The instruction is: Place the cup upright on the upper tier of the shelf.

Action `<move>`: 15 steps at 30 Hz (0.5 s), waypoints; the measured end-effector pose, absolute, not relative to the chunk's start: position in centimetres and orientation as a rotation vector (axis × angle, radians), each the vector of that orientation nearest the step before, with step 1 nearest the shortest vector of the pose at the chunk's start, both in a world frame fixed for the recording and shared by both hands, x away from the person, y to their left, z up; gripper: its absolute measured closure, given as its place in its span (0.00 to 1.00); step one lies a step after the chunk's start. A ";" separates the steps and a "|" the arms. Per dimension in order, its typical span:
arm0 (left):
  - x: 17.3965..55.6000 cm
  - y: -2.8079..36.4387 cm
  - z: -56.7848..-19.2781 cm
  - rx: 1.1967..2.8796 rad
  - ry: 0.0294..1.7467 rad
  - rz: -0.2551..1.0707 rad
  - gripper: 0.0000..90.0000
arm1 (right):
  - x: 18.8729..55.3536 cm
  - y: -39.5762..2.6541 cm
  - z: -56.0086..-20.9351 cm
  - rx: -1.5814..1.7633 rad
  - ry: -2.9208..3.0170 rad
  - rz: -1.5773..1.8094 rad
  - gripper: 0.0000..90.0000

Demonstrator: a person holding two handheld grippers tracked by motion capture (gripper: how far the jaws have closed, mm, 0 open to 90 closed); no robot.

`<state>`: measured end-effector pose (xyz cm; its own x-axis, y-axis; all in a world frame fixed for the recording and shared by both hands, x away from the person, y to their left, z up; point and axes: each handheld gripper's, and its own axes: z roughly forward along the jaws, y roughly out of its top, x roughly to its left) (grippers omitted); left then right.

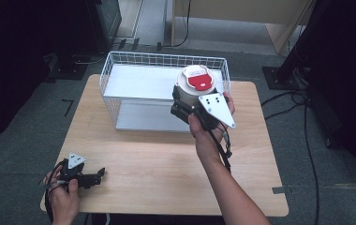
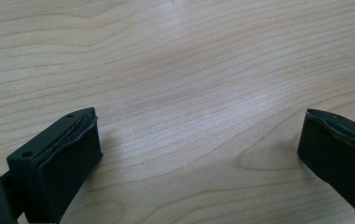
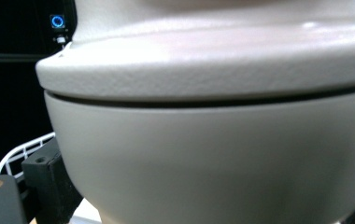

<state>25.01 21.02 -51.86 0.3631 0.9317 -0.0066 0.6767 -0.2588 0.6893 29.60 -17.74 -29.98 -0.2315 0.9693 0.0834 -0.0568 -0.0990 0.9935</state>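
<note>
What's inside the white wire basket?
The white wire basket has a bare grey metal floor. The beige lidded pot, held in the right hand-held gripper, hides one corner.

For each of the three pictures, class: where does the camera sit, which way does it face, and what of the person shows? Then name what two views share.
High view: above the person's side, looking forward and down on the table; both forearms and grippers show.
Left gripper view: rides the left gripper, facing bare wood between open jaws.
Right gripper view: rides the right gripper, close on the beige container.
Shared: container and wire basket.
</note>
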 end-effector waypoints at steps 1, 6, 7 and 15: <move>25.0 21.0 -51.9 2.025 1.388 0.547 0.00 | 29.6 -17.7 -30.0 1.107 1.280 1.479 0.06; 25.0 21.1 -51.9 2.017 1.390 0.541 0.00 | 31.5 -17.5 -29.3 1.112 1.270 1.452 0.06; 25.0 21.1 -51.9 2.015 1.389 0.539 0.00 | 32.0 -17.5 -29.2 1.118 1.268 1.444 0.06; 25.0 21.0 -51.9 2.023 1.388 0.546 0.00 | 36.1 -17.2 -29.9 1.154 1.286 1.390 0.05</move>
